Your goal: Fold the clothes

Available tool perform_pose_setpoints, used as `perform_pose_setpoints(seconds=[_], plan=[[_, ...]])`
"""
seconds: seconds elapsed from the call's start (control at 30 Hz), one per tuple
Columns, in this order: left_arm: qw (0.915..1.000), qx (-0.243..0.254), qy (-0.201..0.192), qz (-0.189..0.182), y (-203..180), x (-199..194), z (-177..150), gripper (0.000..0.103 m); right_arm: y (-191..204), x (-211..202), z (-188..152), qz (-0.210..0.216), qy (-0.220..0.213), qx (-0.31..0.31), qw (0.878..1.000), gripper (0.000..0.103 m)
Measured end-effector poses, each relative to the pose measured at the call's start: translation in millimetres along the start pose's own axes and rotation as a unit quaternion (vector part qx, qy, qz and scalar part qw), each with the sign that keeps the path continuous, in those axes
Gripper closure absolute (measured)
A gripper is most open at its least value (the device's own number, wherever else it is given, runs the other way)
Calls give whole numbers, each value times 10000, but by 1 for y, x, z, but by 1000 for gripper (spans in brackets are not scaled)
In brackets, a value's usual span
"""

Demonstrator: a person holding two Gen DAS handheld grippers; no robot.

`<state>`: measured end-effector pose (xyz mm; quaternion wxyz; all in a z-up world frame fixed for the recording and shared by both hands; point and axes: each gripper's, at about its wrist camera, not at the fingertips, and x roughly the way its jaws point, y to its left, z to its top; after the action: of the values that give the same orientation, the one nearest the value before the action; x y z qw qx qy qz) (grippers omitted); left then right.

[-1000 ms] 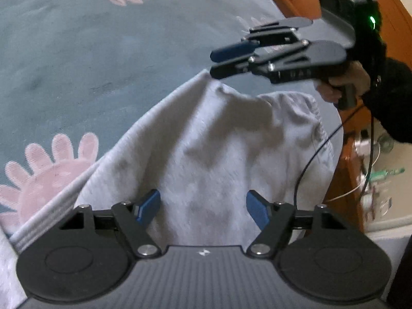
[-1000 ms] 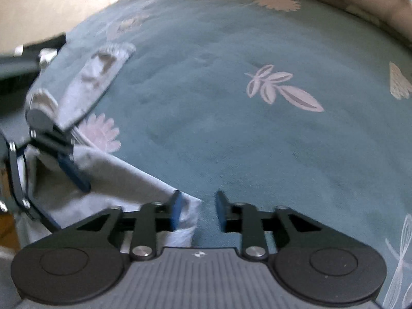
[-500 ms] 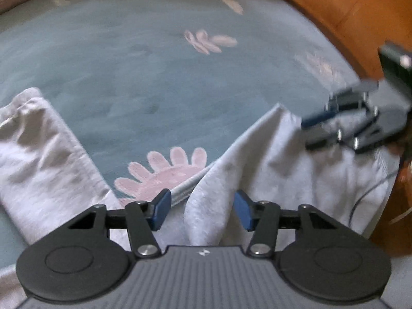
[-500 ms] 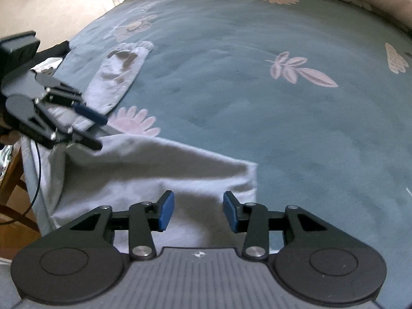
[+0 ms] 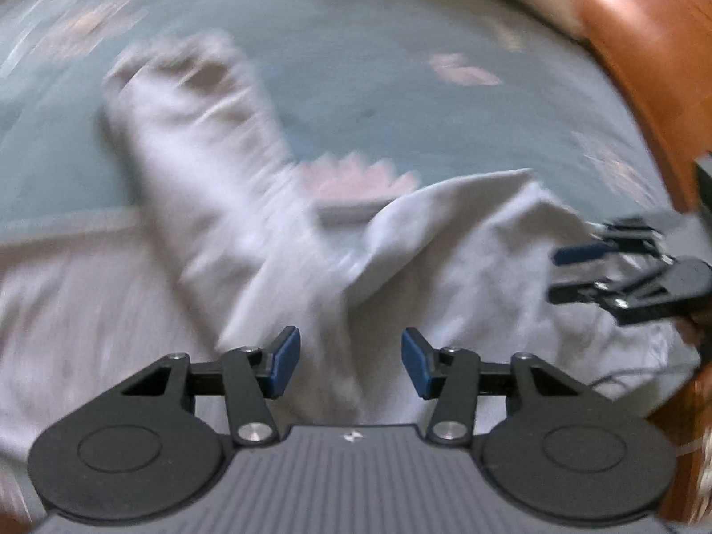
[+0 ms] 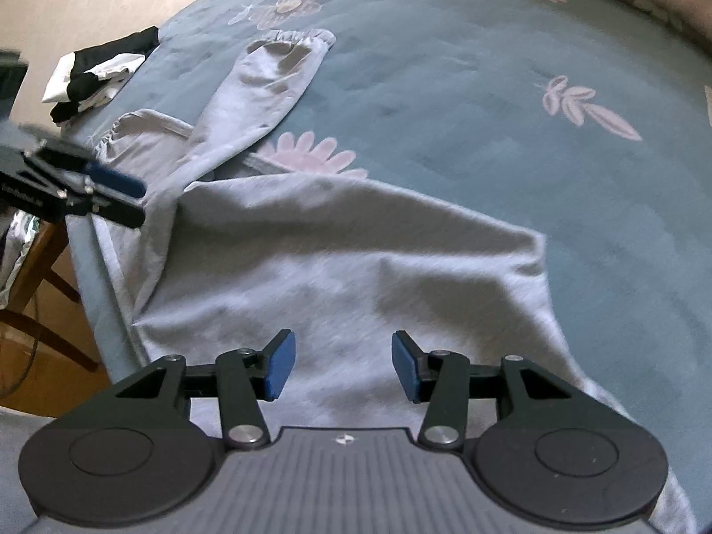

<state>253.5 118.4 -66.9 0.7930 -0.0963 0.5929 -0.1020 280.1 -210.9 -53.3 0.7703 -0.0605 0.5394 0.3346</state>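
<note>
The left hand-held gripper (image 5: 349,365) hangs over the bed, pointing steeply down, its blue pads (image 5: 281,362) apart and drawing closer with nothing pinched between them; grey cloth lies beneath the gap but neither pad presses on it. The right hand-held gripper (image 6: 339,367) hangs the same way, its jaws spreading wider, released, with cloth below and free of both pads. Each tool shows in the other's view: the right one at the far right edge of the left view, the left one at the left edge of the right view, beside the garment's near left side. Under both lies the grey sweatshirt (image 6: 338,258), spread on the bed at its near edge. Its body is folded over, giving a straight diagonal edge that ends in a blunt corner (image 6: 536,240) to the right of the right tool. One sleeve (image 6: 267,89) stretches away up the bed, with a gathered cuff at its end and soft creases along it. A second gathered cuff (image 6: 133,127) bunches near the left tool. The fabric is pale grey, lightly rumpled. The bedspread (image 6: 489,66) is blue-grey with pink flowers and leaves. A black and white cloth (image 6: 93,73) sits at the bed's far left corner. A wooden frame (image 5: 645,66) curves along the right of the left view, which is heavily blurred.
</note>
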Motion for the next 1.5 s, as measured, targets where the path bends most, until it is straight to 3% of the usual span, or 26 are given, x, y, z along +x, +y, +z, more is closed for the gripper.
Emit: perform_pose_setpoints(seconds=[0.27,0.4,0.53,0.77,0.97,1.0,1.1,1.2,1.5], plan=[[9892,-1450,82,-201,34,40,-13,52,16,6,-7,34,70,62,10000,47],[9887,-1475,-88,-255,37,38,-15,51,15,6,-8,33,55,120,9999,47],[9895,-1415,-288,5,42,32,-16,46,15,5,-9,8,27,120,9999,47],[9874,-1278,-686,-626,51,40,-8,40,13,8,-12,67,50,187,9998,47],[9752,-1481,-787,-1441,66,53,6,34,12,9,-14,63,85,208,9997,46],[9744,-1491,-786,-1490,67,53,7,36,11,9,-14,67,81,226,9997,46],[9782,-1331,-730,-1418,65,50,9,71,12,8,-13,92,71,229,9997,46],[9820,-1160,-706,-1314,58,37,11,84,12,7,-12,72,105,164,9998,46],[9801,-1489,-388,-1253,59,-5,19,88,15,-4,-13,173,306,-109,9993,46]])
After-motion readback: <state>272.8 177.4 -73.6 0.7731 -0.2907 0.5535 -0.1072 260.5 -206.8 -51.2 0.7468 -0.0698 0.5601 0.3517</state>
